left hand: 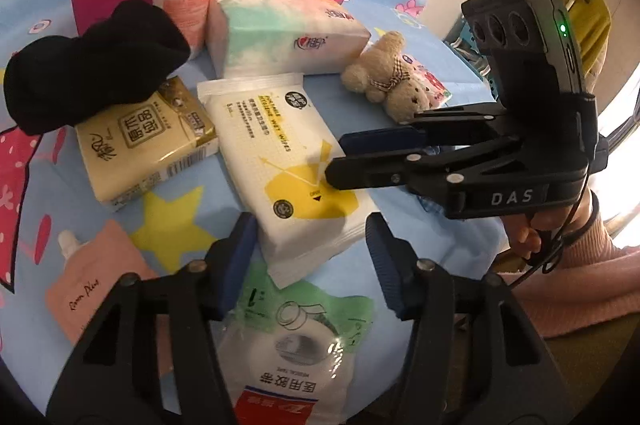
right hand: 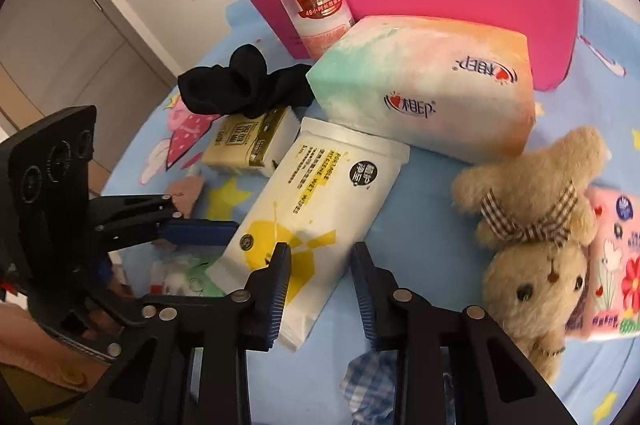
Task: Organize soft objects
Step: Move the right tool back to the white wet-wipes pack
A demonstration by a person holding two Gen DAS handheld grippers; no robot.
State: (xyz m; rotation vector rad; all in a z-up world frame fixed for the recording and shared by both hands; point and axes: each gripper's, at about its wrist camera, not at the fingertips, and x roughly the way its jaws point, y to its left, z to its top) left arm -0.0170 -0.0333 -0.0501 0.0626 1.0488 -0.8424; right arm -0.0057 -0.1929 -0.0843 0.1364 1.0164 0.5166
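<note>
Wet wipes pack [left hand: 280, 161]: showing white with yellow shapes. Tissue pack [left hand: 280, 33]: fading between mint, white and orange. Teddy bear [right hand: 536, 245]: wearing beige fur, brown-checked bow. Sock [left hand: 92, 65]: appearing black. Box [right hand: 460, 9]: showing pink. Surface [left hand: 224, 65]: displaying light blue, yellow stars.

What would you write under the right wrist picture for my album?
Both grippers close in on the wet wipes pack, with a teddy bear lying beside it on the blue cloth.

bright, even indoor light, blown-out glare at the left view's right edge, strong fisheye bending, dark corners
</note>
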